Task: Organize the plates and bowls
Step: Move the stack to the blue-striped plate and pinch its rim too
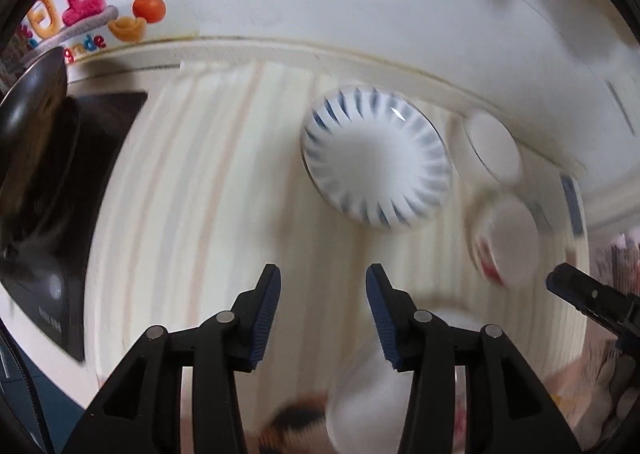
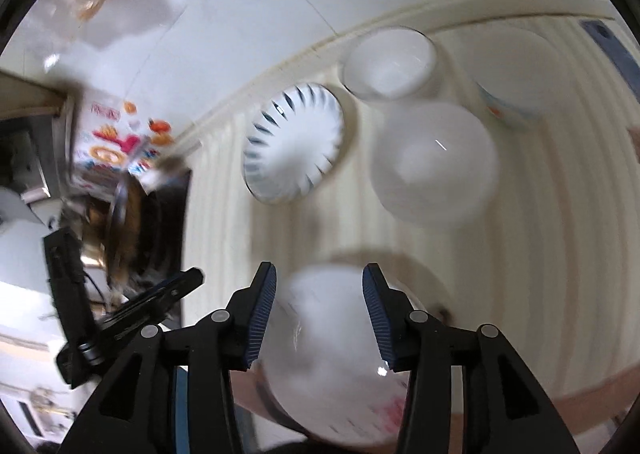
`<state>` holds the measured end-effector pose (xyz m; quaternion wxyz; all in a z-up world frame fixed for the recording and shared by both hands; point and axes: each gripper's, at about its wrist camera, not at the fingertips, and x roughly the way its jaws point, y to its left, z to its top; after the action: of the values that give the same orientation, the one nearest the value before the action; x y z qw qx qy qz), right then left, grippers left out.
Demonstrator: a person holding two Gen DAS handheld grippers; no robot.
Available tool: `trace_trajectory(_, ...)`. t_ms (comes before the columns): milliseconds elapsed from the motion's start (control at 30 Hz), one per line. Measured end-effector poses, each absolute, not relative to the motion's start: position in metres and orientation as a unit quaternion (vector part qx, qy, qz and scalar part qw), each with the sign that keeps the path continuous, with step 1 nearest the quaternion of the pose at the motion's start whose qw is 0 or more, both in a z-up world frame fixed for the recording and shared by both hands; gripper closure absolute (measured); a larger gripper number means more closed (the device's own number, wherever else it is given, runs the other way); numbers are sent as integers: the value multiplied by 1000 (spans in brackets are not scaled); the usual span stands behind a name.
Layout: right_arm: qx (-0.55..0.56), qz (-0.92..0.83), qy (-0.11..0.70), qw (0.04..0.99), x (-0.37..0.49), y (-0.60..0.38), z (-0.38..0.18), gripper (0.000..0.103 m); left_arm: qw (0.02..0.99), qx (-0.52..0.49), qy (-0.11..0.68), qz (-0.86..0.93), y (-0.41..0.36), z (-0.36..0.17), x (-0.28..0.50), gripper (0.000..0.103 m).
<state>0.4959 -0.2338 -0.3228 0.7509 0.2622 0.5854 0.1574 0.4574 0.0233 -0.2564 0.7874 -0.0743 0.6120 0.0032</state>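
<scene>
Here both grippers hang above a cream striped counter (image 1: 208, 173). The left gripper (image 1: 323, 274) has its jaws apart with nothing between them. The right gripper (image 2: 319, 274) also has its jaws apart, over a white bowl (image 2: 332, 354) that lies below them; no pad presses on it. Farther back, a plate with blue radial strokes (image 2: 294, 141) sits beside a plain white bowl (image 2: 434, 161), with a smaller bowl (image 2: 390, 61) near the counter's back edge. A dark pan (image 1: 36, 101) stands at the left.
</scene>
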Motion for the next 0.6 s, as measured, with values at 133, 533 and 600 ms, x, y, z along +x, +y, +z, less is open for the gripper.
trace_trajectory(133, 255, 139, 608, 739, 565, -212, -347, 55, 776, -70, 627, 9, 33, -282, 516, 61)
trace_trajectory(533, 190, 91, 656, 725, 650, -174, -428, 72, 741, -46, 670, 1, 37, -369, 598, 62)
trace_trajectory(600, 180, 94, 653, 729, 654, -170, -430, 79, 746, -48, 664, -5, 37, -372, 599, 75)
